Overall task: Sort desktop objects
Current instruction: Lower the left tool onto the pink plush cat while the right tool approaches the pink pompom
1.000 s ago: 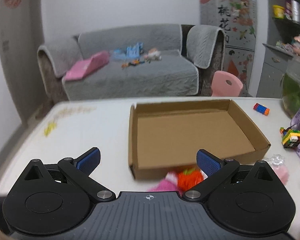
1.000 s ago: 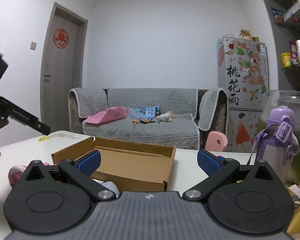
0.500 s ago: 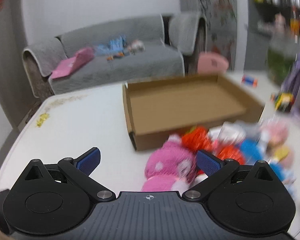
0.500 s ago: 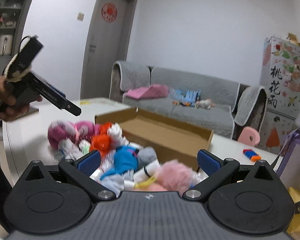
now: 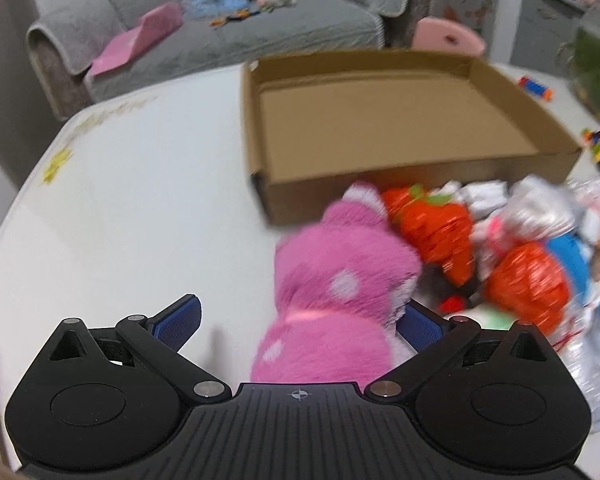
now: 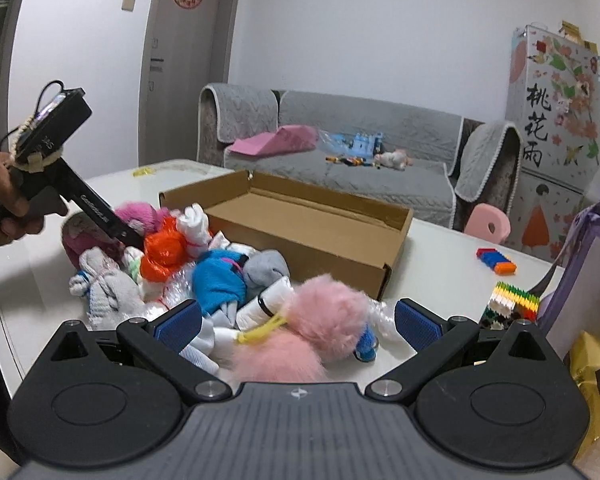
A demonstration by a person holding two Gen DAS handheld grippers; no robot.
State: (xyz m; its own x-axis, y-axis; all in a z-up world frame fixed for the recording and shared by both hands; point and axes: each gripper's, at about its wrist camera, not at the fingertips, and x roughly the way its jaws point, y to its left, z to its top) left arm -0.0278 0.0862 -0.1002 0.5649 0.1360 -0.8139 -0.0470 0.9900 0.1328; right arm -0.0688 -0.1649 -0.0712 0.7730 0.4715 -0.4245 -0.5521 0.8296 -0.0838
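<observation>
A heap of soft toys (image 6: 188, 276) is piled on the counter (image 5: 140, 208) against the empty cardboard box (image 5: 380, 120), within reach for sorting. The left gripper (image 5: 298, 322) is spread wide around the pink plush (image 5: 340, 300); the right gripper (image 6: 298, 322) is likewise held apart, empty.

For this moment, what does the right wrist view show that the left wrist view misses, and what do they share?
Only the right wrist view shows the left tongs from outside with the hand holding them, the fluffy light-pink toy between the open right tongs, and the door.

Only the left wrist view shows the magenta plush between the open left tongs.

Both show the empty cardboard box, orange toys and grey sofa.
</observation>
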